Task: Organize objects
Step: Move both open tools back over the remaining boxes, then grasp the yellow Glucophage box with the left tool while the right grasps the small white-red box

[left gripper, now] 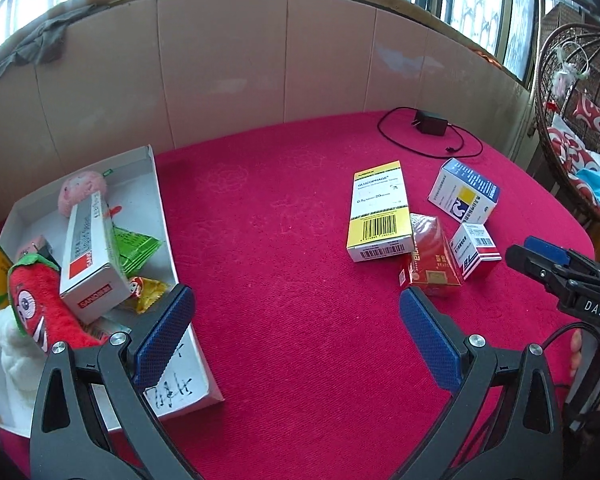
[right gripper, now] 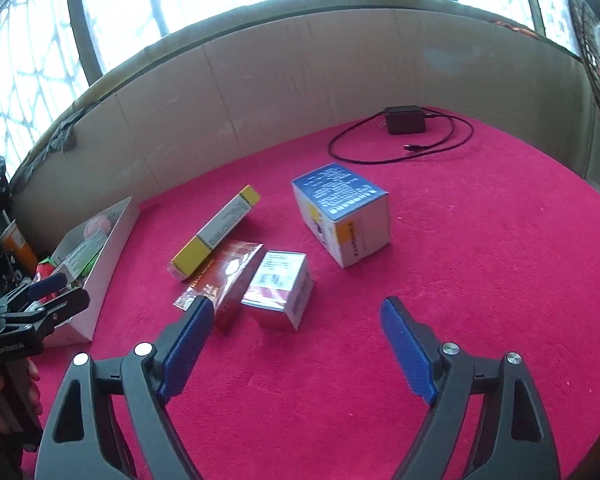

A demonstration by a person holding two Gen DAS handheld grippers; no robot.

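Several boxes lie on the red cloth: a yellow-and-white Glucophage box [left gripper: 378, 210] [right gripper: 216, 232], a red foil-wrapped box [left gripper: 430, 258] [right gripper: 224, 280], a small red-and-white box [left gripper: 476, 250] [right gripper: 280, 284] and a blue-and-white box [left gripper: 464, 192] [right gripper: 344, 212]. A white tray [left gripper: 162, 216] [right gripper: 112, 248] at the left holds a white-and-red box [left gripper: 90, 256], a strawberry plush [left gripper: 36, 300], a pink plush and snack packets. My left gripper [left gripper: 296, 320] is open and empty beside the tray. My right gripper [right gripper: 296, 328] is open and empty, just short of the small red-and-white box.
A black charger with its cable [left gripper: 432, 122] [right gripper: 404, 120] lies at the back of the table. A beige panel wall [left gripper: 260, 60] borders the far edge. A wicker hanging chair [left gripper: 576, 128] stands at the right. The red cloth [left gripper: 280, 220] spreads between tray and boxes.
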